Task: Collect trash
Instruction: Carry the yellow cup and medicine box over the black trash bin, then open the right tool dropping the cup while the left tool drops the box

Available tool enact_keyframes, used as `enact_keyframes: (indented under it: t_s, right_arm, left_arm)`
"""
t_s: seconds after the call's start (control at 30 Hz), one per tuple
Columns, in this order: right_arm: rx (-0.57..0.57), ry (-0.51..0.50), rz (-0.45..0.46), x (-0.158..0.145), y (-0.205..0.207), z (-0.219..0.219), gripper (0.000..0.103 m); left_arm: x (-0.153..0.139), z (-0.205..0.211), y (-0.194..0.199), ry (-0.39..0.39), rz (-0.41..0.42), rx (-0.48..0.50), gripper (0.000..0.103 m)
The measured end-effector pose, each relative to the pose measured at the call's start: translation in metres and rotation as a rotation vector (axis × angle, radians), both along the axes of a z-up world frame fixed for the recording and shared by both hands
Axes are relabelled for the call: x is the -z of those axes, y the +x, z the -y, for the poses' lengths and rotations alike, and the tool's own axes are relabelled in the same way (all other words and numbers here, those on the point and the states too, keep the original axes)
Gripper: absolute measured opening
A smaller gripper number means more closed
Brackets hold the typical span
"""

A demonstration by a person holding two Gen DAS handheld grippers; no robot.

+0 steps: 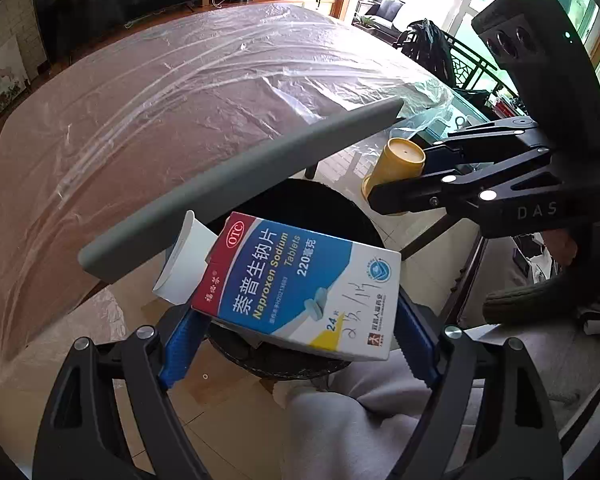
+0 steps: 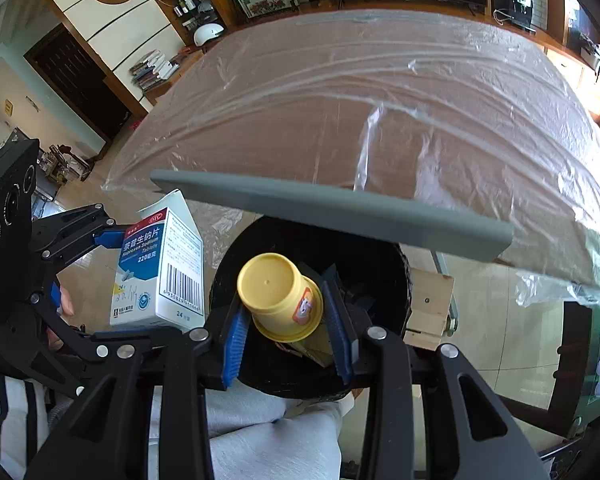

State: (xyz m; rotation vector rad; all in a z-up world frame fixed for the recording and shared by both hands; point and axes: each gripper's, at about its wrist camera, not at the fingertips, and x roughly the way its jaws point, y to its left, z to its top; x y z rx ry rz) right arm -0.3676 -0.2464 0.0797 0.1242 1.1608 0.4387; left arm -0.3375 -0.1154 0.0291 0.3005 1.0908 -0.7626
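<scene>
Both grippers tilt steeply down over a round black bin (image 2: 396,280) beside the plastic-covered table (image 2: 380,100). The left gripper (image 1: 296,324) is clamped on a glossy blue-and-white cardboard medicine box (image 1: 300,284), its white end flap open, just above the bin's rim. The right gripper (image 2: 288,320) is clamped on a smooth yellow plastic cup (image 2: 280,296), bottom toward the camera, over the bin's mouth.

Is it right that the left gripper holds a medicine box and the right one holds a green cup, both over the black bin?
Nearly. The cup in the right gripper is yellow, not green, as the right wrist view shows. The rest stands: the left gripper holds the medicine box, and both hang over the black bin.
</scene>
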Motion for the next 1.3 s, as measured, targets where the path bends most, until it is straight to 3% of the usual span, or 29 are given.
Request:
enact_keyframes:
  t_s: [0.4, 0.77, 0.83, 0.87, 0.97, 1.03, 1.3]
  right_arm:
    - [0.005, -0.068, -0.063, 0.043, 0.01, -0.016, 0.036]
    - [0.032, -0.087, -0.09, 0.059, 0.018, -0.019, 0.037]
    - [0.044, -0.09, -0.089, 0.058, 0.017, -0.017, 0.058]
    - [0.053, -0.094, -0.081, 0.057, 0.015, -0.015, 0.062]
    - [0.06, -0.094, -0.07, 0.053, 0.011, -0.007, 0.064]
    - [0.062, -0.101, -0.061, 0.05, 0.009, -0.004, 0.065]
    - [0.062, -0.1, 0.019, 0.011, 0.0, 0.001, 0.08]
  left_arm:
    - [0.049, 0.006, 0.015, 0.061, -0.074, -0.038, 0.085]
    - [0.076, 0.01, 0.03, 0.079, -0.112, -0.079, 0.086]
    - [0.08, 0.009, 0.036, 0.063, -0.162, -0.081, 0.087]
    - [0.083, 0.008, 0.038, 0.055, -0.188, -0.085, 0.09]
    - [0.081, 0.009, 0.037, 0.056, -0.168, -0.089, 0.093]
    - [0.076, 0.01, 0.034, 0.052, -0.148, -0.09, 0.101]
    - [0.032, 0.007, 0.026, -0.007, -0.09, -0.073, 0.101]
